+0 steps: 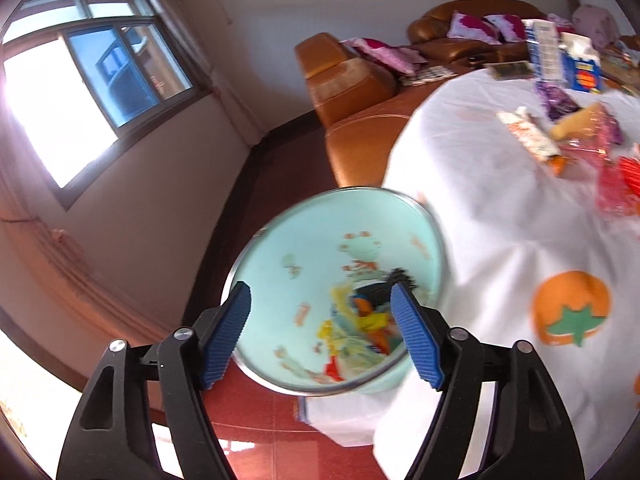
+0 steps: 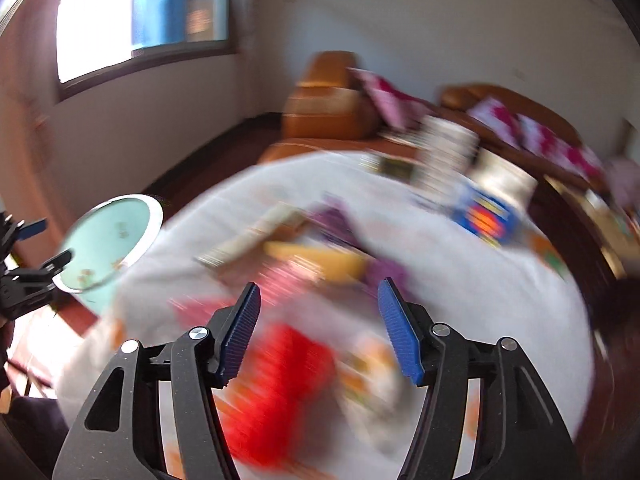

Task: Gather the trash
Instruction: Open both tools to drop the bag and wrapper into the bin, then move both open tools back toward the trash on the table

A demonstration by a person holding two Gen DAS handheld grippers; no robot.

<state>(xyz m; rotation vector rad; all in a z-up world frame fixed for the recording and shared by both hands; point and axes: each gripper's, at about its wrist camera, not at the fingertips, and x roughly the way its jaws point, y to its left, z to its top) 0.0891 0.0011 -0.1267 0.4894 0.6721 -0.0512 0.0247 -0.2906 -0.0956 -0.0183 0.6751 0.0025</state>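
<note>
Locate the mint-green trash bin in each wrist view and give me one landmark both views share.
Left wrist view: the mint-green trash bin sits low at centre, seen between the open left tongs, with colourful trash inside.
Right wrist view: the bin is at the left edge, beside the white tablecloth, blurred.
Shared landmark: the blue and yellow carton standing on the table's far side.

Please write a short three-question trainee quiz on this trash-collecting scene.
1. True or false: the left gripper holds a wrapper.
2. Where does the mint-green bin stand? A) on the sofa B) beside the table's edge C) under the window
3. Fill in: trash already lies in the ____.

Key: 1 false, its jaws are open and empty; 2 B, next to the white tablecloth; 3 bin, colourful wrappers at its bottom.
</note>
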